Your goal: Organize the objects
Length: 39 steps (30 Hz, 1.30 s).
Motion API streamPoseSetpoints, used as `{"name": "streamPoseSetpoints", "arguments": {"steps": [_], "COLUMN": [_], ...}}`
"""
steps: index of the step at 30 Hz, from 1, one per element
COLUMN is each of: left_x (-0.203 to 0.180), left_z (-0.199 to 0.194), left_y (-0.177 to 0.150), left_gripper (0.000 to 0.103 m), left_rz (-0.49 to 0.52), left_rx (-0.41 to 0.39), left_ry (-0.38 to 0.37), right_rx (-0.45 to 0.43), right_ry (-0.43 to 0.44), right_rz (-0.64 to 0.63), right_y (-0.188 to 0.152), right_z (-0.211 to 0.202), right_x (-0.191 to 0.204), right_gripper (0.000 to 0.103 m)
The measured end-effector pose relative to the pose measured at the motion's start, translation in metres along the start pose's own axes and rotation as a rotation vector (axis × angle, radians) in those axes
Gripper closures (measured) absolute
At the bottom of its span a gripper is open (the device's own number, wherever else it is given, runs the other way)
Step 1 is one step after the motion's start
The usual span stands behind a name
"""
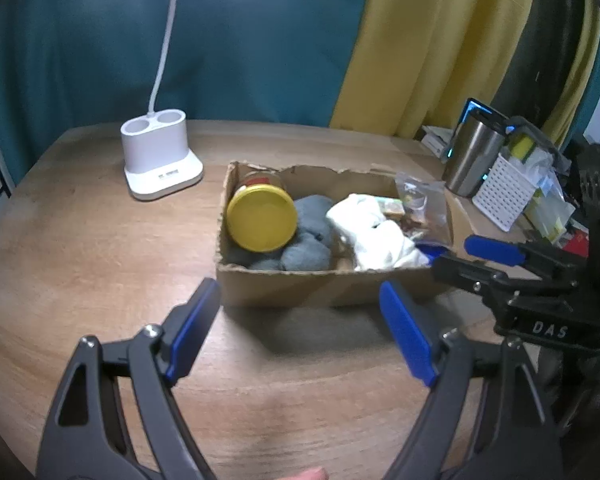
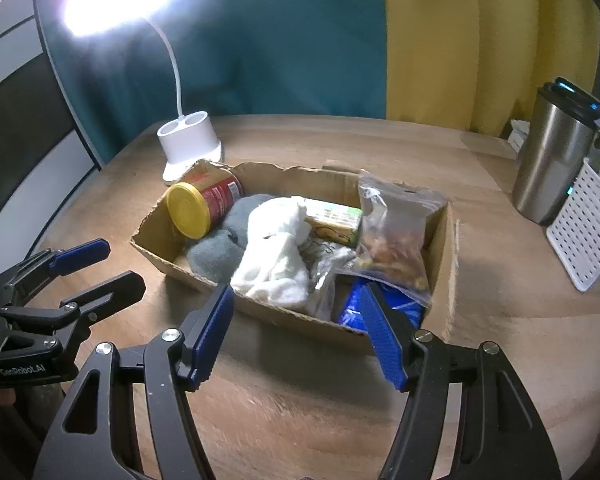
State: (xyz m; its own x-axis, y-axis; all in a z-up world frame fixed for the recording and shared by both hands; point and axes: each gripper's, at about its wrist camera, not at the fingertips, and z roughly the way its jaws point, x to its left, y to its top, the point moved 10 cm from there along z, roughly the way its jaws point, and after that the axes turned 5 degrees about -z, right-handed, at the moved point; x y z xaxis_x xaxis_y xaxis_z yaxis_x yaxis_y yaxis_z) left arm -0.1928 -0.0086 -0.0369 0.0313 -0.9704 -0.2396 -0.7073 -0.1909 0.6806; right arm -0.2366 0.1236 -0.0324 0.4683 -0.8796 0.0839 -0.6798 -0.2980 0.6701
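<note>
Steel tumbler (image 2: 554, 156) stands beside white basket (image 2: 584, 228).

We read "DAS" in pale letters on the black body of the right gripper (image 1: 452, 252). On the left gripper (image 2: 112, 268) we read "GenRobot.AI". The print on the red can (image 2: 216, 196) is too blurred to read.

Left gripper (image 1: 300, 328): we see black, glossy frame arms with triangular cut-outs; silver screw heads at pivots; blue ribbed pads on inner finger faces; white "GenRobot.AI" lettering on body in right wrist view; right gripper (image 2: 296, 336): same black frame, silver screws, blue textured pads; white letters "DAS" on body, perhaps part of longer word; we make out no sleeve.
</note>
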Motion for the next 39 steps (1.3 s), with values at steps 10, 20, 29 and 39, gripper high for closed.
{"name": "streamPoseSetpoints", "arguments": {"steps": [10,20,29,39], "left_x": [-0.001,-0.002,-0.011,-0.017], "left_z": [-0.008,-0.017,-0.022,-0.028], "left_y": [-0.006,-0.01,-0.021,-0.031], "left_gripper": [0.02,0.02,0.02,0.02], "left_rz": [-0.004,0.009,0.028,0.042], "left_rx": [0.002,-0.008,0.0,0.004], "left_ry": [0.032,0.049,0.038,0.039], "right_rx": [-0.019,-0.03,-0.033,-0.033], "right_ry": [-0.016,-0.026,-0.035,-0.082], "right_rz": [0.012,0.016,0.016,-0.002], "right_y": [-0.01,-0.019,-0.029,-0.045], "right_z": [-0.016,-0.028,-0.036,-0.044], "right_x": [-0.006,-0.007,-0.006,-0.007], "right_gripper": [0.035,0.035,0.035,0.035]}}
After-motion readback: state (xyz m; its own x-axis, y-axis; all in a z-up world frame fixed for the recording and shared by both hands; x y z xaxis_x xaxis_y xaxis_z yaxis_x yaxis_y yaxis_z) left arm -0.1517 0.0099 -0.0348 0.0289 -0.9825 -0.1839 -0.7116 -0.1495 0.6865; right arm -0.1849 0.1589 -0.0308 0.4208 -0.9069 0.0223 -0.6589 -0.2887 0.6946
